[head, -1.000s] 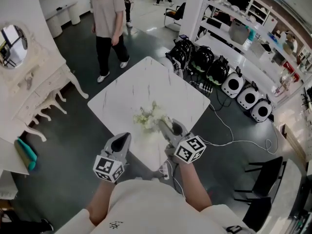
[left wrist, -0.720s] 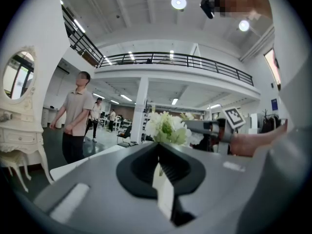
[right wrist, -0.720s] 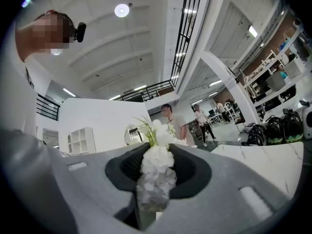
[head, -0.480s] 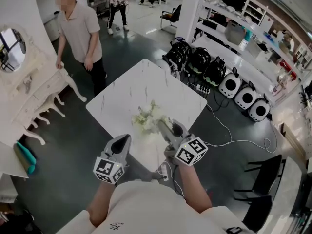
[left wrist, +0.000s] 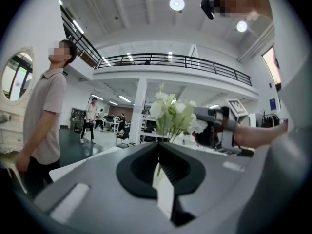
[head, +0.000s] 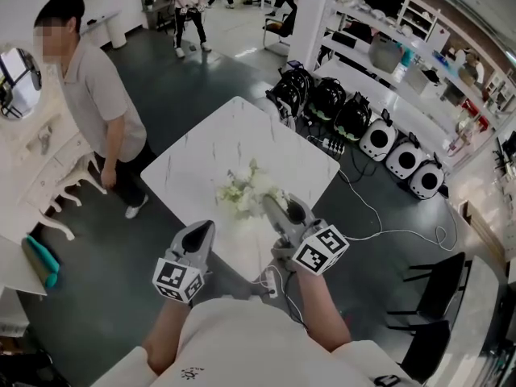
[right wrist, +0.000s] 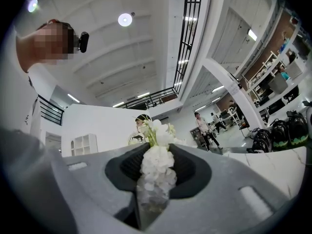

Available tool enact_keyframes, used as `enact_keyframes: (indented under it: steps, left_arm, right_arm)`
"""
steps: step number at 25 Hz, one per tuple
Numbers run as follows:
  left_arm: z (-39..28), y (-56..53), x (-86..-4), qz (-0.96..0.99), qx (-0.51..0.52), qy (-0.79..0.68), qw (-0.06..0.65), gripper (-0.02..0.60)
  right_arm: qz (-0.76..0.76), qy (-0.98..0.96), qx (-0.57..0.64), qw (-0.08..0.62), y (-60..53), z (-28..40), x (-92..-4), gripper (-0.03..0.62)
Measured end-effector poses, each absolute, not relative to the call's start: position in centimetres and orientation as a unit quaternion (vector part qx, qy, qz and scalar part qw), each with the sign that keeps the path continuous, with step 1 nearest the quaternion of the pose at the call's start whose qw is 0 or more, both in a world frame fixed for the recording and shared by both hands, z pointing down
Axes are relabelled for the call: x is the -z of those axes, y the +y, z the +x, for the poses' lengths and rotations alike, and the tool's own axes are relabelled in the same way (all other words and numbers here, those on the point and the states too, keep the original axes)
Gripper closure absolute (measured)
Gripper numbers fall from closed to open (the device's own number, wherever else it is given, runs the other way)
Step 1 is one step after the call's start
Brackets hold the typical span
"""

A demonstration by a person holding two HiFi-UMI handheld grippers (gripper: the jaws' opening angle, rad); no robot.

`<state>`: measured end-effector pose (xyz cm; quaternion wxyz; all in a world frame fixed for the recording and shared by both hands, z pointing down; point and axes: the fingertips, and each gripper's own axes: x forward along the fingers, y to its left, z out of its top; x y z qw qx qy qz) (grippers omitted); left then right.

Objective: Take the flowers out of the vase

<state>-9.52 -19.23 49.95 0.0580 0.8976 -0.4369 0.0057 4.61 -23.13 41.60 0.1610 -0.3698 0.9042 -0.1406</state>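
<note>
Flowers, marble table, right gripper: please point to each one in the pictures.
white flowers (head: 246, 189), head view, on the blossoms.
marble table (head: 224, 139), head view, on its bare top.
right gripper (head: 270, 204), head view, midway between its fingertips.

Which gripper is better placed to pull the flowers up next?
Right. The right gripper is closed on the white flowers, which show between its jaws. The left gripper sits back by the table edge, holding nothing.

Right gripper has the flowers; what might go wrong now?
The right gripper clamps soft white blossoms, which may crush or tear.
The left gripper is shut on nothing, so the vase, not visible here, might tip unsteadied.
A bystander stands beside the table and might bump it.
</note>
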Motion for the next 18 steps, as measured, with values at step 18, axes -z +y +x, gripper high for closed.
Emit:
enact_keyframes:
  steps: [18]
  left_arm:
    - [-8.4, -18.0, -49.0, 0.901, -0.002, -0.43, 0.054, 0.592]
  right_arm:
    - [-0.37, 0.898, 0.11, 0.212, -19.0, 8.4, -35.9, 0.484]
